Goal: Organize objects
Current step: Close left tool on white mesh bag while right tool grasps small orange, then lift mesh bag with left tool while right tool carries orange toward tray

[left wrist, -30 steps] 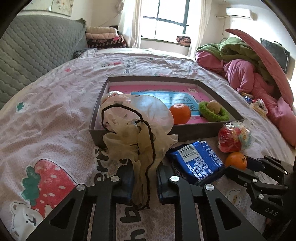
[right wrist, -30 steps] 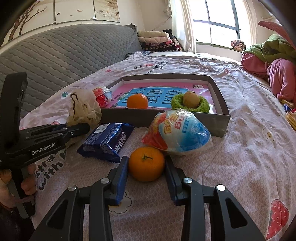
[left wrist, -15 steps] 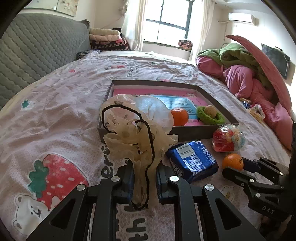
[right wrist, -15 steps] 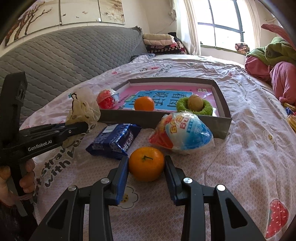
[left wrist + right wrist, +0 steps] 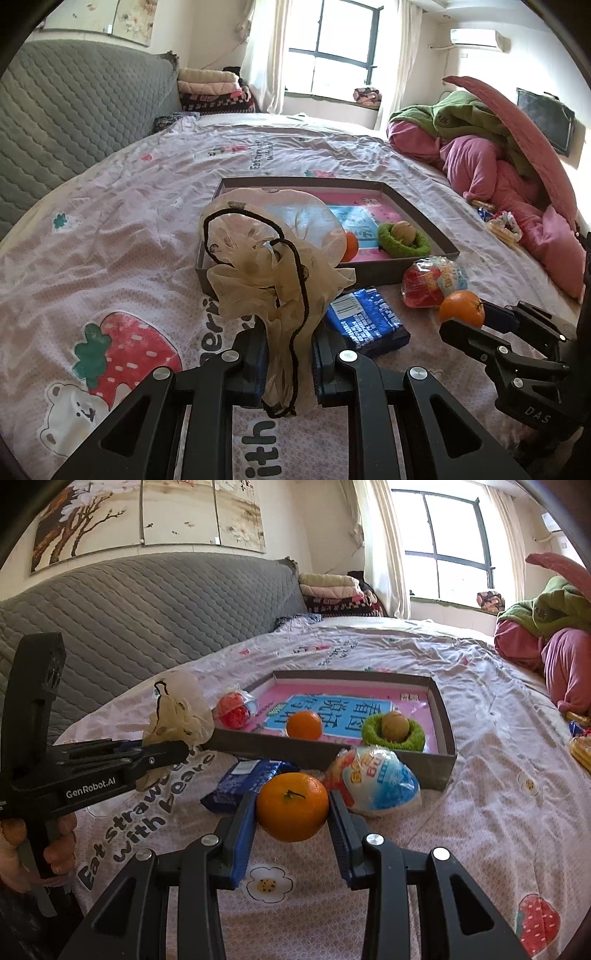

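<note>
**Both claws lifted, each with its load**

Since a second ago both claws have risen off the bed: the orange, then resting on the bedspread between the right pads, now hangs clear above it, and the box looks farther below the left claw.

In the right wrist view the right claw (image 5: 291, 808) is closed on the orange (image 5: 292, 806), its blue pads (image 5: 243, 834) pressing the fruit on either side, stem toward the camera. Just behind it lie an egg-shaped snack packet (image 5: 376, 781) and a blue biscuit pack (image 5: 245, 781) on the bedspread (image 5: 480, 812), both in front of the grey box (image 5: 445, 716).

The left claw (image 5: 290, 358) is pinched shut on a cream scarf with a black cord (image 5: 273, 266), which bunches up above the fingers and hides part of the box. The person's left hand (image 5: 44, 845) grips the handle low at the left edge of the right wrist view.

Inside the box sit a second orange (image 5: 304, 724), a green ring with a brown ball (image 5: 393, 730) and a red wrapped ball (image 5: 234, 709).
</note>
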`<state>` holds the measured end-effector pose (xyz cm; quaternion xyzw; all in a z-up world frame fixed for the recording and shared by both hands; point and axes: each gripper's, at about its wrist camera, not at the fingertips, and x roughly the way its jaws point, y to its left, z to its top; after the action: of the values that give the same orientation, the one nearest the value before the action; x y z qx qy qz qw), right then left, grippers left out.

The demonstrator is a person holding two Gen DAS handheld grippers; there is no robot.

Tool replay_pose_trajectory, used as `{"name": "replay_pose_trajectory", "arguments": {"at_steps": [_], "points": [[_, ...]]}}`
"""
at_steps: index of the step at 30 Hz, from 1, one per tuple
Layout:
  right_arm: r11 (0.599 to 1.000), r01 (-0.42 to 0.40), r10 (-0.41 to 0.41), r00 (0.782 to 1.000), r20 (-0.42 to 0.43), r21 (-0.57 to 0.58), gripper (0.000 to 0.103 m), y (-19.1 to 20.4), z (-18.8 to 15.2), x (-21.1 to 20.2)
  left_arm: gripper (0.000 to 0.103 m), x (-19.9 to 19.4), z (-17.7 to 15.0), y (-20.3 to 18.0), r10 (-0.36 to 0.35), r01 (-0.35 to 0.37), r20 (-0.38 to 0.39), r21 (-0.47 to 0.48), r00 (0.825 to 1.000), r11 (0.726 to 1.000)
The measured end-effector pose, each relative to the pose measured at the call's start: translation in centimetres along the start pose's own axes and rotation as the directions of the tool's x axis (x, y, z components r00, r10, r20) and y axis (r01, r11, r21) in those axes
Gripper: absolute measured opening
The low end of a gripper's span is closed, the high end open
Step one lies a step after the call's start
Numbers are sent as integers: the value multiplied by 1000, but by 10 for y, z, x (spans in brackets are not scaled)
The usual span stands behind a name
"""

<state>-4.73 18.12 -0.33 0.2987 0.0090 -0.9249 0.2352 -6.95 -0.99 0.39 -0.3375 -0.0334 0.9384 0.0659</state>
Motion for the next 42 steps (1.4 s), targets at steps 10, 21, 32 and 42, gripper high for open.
{"name": "replay_pose_trajectory", "arguments": {"at_steps": [10, 21, 32, 42], "points": [[1000, -3, 3, 1000, 28, -1, 38, -2, 4, -7, 19, -7, -2, -9, -9, 9, 6, 21, 1000, 1000], [1000, 1, -1, 999, 33, -2, 38, -2, 3, -5, 19, -12, 2, -8, -17, 16, 29, 25, 999, 1000], [1000, 2, -2, 999, 40, -1, 38, -3, 4, -4, 19, -14, 3, -7, -22, 22, 32, 19, 999, 1000], [1000, -3, 3, 998, 60, 2, 38, -3, 11, -7, 19, -16, 7, -9, -29, 28, 38, 27, 999, 999]]}}
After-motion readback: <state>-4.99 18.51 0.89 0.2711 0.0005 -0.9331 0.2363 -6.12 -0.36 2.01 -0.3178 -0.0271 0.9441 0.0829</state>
